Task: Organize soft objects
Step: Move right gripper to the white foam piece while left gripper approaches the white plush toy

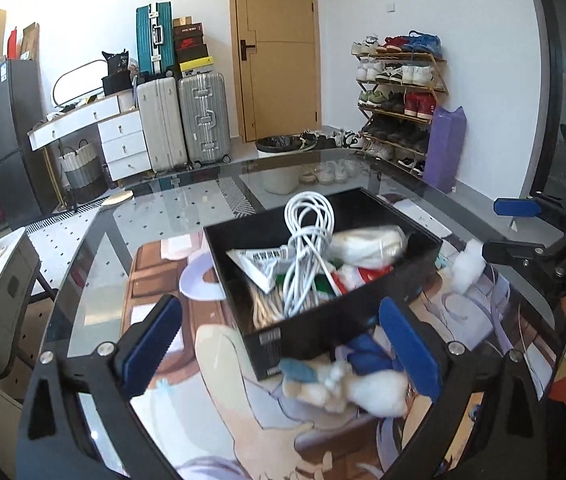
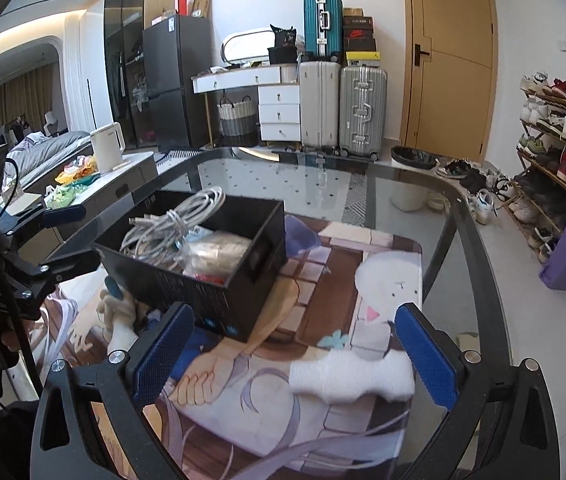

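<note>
Hovering wide-open, empty: our left gripper [image 1: 279, 344] over plush toy [image 1: 347, 384] beside black box [image 1: 363, 312]; right gripper [image 2: 291, 356] around white foam piece [image 2: 351, 376]. Risk: we snag cables [image 1: 307, 248], nudge box.

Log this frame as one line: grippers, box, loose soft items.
left gripper: open, plush between jaws | right gripper: open, foam between jaws | box: cables, packets inside

Bright daylight indoors, white walls slightly blown out. Strong fisheye bending and dark vignette at the edges. Glare and reflections on the glass table [image 2: 363, 184]; plush toy [image 1: 343, 384] motion-blurred.
</note>
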`<state>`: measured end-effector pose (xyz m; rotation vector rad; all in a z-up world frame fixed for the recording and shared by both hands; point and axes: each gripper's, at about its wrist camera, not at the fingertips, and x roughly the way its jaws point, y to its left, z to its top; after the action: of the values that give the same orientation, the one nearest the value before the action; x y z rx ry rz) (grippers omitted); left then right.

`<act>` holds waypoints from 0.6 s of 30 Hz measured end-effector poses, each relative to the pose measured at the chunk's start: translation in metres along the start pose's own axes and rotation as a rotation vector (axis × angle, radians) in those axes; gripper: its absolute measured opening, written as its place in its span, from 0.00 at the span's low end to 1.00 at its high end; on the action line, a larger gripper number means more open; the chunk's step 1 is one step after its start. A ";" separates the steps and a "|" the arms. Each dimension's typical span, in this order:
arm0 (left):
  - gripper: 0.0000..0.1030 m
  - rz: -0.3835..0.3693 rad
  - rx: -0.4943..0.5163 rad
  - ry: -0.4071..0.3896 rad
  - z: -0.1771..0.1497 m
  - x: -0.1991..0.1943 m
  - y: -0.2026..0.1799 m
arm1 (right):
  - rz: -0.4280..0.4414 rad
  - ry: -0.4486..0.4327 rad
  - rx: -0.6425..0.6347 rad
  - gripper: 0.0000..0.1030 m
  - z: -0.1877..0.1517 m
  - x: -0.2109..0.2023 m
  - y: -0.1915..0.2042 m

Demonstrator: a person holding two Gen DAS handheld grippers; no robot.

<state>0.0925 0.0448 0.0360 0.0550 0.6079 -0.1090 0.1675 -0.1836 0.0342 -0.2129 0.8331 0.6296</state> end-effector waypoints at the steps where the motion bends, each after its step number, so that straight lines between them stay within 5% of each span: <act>1: 0.97 0.002 -0.002 0.003 -0.002 -0.001 0.000 | -0.003 0.005 0.001 0.99 -0.001 0.000 0.000; 18: 0.97 -0.040 0.042 0.081 -0.020 0.012 -0.015 | -0.011 0.134 0.064 0.99 -0.027 0.027 -0.030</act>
<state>0.0890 0.0310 0.0124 0.0882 0.6881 -0.1589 0.1821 -0.2067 -0.0061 -0.2029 0.9794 0.5814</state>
